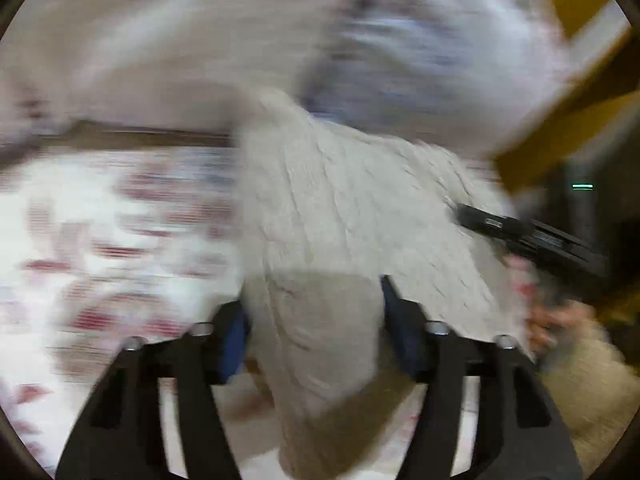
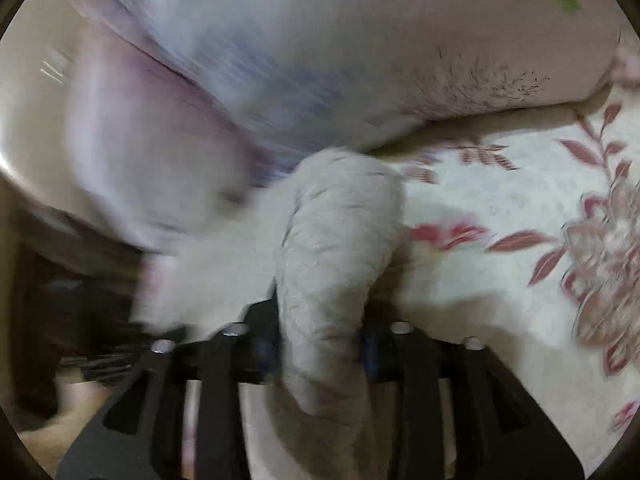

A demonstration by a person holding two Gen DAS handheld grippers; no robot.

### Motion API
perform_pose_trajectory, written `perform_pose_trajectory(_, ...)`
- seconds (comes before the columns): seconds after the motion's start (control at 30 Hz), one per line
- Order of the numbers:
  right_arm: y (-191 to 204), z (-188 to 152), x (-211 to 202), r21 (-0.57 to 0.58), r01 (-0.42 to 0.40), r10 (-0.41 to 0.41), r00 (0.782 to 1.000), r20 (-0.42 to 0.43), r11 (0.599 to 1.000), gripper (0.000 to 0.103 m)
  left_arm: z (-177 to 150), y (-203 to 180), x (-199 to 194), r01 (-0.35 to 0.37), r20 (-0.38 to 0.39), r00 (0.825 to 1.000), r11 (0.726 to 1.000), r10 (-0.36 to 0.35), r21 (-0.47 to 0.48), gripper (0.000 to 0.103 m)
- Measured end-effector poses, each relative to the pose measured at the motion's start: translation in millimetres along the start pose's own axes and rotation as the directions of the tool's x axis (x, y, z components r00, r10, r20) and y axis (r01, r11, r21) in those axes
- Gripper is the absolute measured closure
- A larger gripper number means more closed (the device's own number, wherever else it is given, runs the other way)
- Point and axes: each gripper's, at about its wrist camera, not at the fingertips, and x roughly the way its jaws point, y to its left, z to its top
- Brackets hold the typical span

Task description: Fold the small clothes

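A cream cable-knit garment point(image 1: 336, 208) hangs stretched between my two grippers above a white cloth with a red floral print point(image 1: 100, 240). My left gripper point(image 1: 316, 320) is shut on a bunched edge of the knit, which fills the gap between its blue-padded fingers. In the left wrist view, my right gripper point(image 1: 520, 232) shows as a black tool at the garment's far right edge. In the right wrist view, my right gripper point(image 2: 320, 340) is shut on a thick rolled fold of the same knit point(image 2: 332, 240). Both views are motion-blurred.
The floral cloth point(image 2: 520, 208) covers the surface below. A person's bare leg point(image 2: 460, 40) and light blue shorts point(image 2: 248, 48) lie just behind the garment. A hand point(image 1: 560, 320) and yellow-brown furniture point(image 1: 560, 120) are at the right in the left wrist view.
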Motion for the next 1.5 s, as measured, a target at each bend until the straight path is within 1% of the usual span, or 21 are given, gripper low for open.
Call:
perform_pose_trajectory(0.03, 5.1, -0.8, 13.4, -0.025, 0.128, -0.128, 0.992, -0.011, 0.991, 0.057, -1.2, 7.0, -2.8, -0.05, 0.018, 0.999, 0.998, 0.051, -0.034, 0.038)
perform_pose_trajectory(0.07, 7.0, -3.5, 12.5, -0.011, 0.142, -0.142, 0.99, 0.005, 0.99, 0.056, -3.6, 9.1, -9.5, -0.026, 0.046, 0.999, 0.998, 0.029, -0.057, 0.037)
perform_pose_trajectory(0.1, 9.8, -8.2, 3.2, 0.008, 0.157, -0.157, 0.986, 0.051, 0.988, 0.055, -7.9, 9.2, -21.0, -0.014, 0.091, 0.996, 0.998, 0.02, -0.069, 0.033)
perform_pose_trajectory(0.13, 17.4, -17.7, -16.3, -0.005, 0.177, -0.175, 0.975, 0.134, 0.984, 0.055, -16.5, 7.4, -36.2, -0.04, 0.142, 0.989, 0.998, 0.047, -0.051, 0.022)
perform_pose_trajectory(0.2, 30.3, -38.8, -48.7, -0.052, 0.163, -0.147, 0.961, 0.235, 0.985, 0.054, -33.9, 7.8, -55.7, -0.077, 0.201, 0.977, 0.997, 0.077, -0.005, 0.015)
perform_pose_trajectory(0.23, 37.8, -49.5, -58.2, -0.076, 0.139, -0.116, 0.961, 0.253, 0.987, 0.053, -43.5, 7.5, -64.0, -0.086, 0.219, 0.973, 0.996, 0.08, 0.019, 0.012)
perform_pose_trajectory(0.27, 44.9, -63.7, -67.0, -0.101, 0.133, -0.103, 0.96, 0.261, 0.986, 0.046, -54.1, -1.5, -66.6, -0.116, 0.227, 0.968, 0.992, 0.104, 0.042, 0.008)
perform_pose_trajectory(0.3, 51.8, -84.7, -74.9, -0.126, 0.141, -0.103, 0.958, 0.268, 0.982, 0.036, -58.6, -13.0, -67.6, -0.174, 0.235, 0.959, 0.984, 0.157, 0.05, 0.002)
perform_pose_trajectory(0.37, 55.0, -112.5, -80.6, -0.136, 0.186, -0.141, 0.948, 0.286, 0.973, 0.025, -84.7, -25.3, -77.1, -0.27, 0.264, 0.934, 0.96, 0.241, 0.075, 0.002)
perform_pose_trajectory(0.43, 54.6, -143.7, -76.8, -0.128, 0.238, -0.196, 0.942, 0.272, 0.963, 0.025, -108.3, -33.0, -70.7, -0.27, 0.237, 0.942, 0.957, 0.238, 0.108, 0.002)
perform_pose_trajectory(0.47, 55.3, -156.4, -68.9, -0.132, 0.27, -0.231, 0.939, 0.254, 0.954, 0.025, -108.9, -31.6, -65.9, -0.261, 0.221, 0.947, 0.959, 0.232, 0.11, 0.002)
perform_pose_trajectory(0.53, 54.2, -169.1, -49.7, -0.138, 0.311, -0.281, 0.938, 0.203, 0.94, 0.026, -120.0, -29.6, -48.5, -0.249, 0.156, 0.961, 0.961, 0.23, 0.118, 0.002)
perform_pose_trajectory(0.6, 56.5, -176.5, -34.3, -0.125, 0.315, -0.293, 0.941, 0.168, 0.941, 0.026, -128.5, -27.2, -38.9, -0.267, 0.122, 0.96, 0.957, 0.252, 0.118, 0.002)
perform_pose_trajectory(0.67, 60.9, -179.4, -24.2, -0.117, 0.321, -0.302, 0.941, 0.154, 0.94, 0.025, -131.1, -23.5, -28.1, -0.278, 0.103, 0.958, 0.956, 0.268, 0.098, 0.002)
perform_pose_trajectory(0.73, 68.5, -182.9, -14.7, -0.125, 0.35, -0.331, 0.932, 0.151, 0.928, 0.018, -131.4, -17.5, -22.6, -0.265, 0.086, 0.962, 0.961, 0.259, 0.071, 0.002)
perform_pose_trajectory(0.77, 72.8, -185.3, -13.0, -0.131, 0.364, -0.344, 0.926, 0.155, 0.922, 0.012, -131.1, -17.6, -21.8, -0.272, 0.101, 0.959, 0.959, 0.264, 0.079, 0.002)
perform_pose_trajectory(0.83, 80.1, -189.3, -8.3, -0.148, 0.393, -0.37, 0.915, 0.162, 0.908, 0.008, -132.3, -19.7, -18.5, -0.294, 0.099, 0.954, 0.951, 0.284, 0.101, 0.002)
perform_pose_trajectory(0.93, 87.0, -197.1, -2.3, -0.171, 0.441, -0.413, 0.894, 0.175, 0.881, 0.005, -135.4, -22.8, -13.2, -0.342, 0.122, 0.937, 0.93, 0.327, 0.134, 0.002)
perform_pose_trajectory(1.03, 89.5, -201.6, -0.4, -0.185, 0.485, -0.453, 0.871, 0.189, 0.855, 0.002, -140.5, -22.0, -15.5, -0.348, 0.147, 0.932, 0.93, 0.331, 0.118, 0.002)
perform_pose_trajectory(1.2, 85.6, -201.8, -1.3, -0.16, 0.494, -0.465, 0.865, 0.188, 0.854, 0.001, -141.1, -22.1, -17.1, -0.349, 0.147, 0.932, 0.93, 0.331, 0.118, 0.002)
perform_pose_trajectory(1.5, 85.9, -201.7, -1.4, -0.163, 0.493, -0.464, 0.866, 0.187, 0.855, 0.001, -140.3, -22.2, -16.9, -0.348, 0.147, 0.932, 0.93, 0.33, 0.12, 0.002)
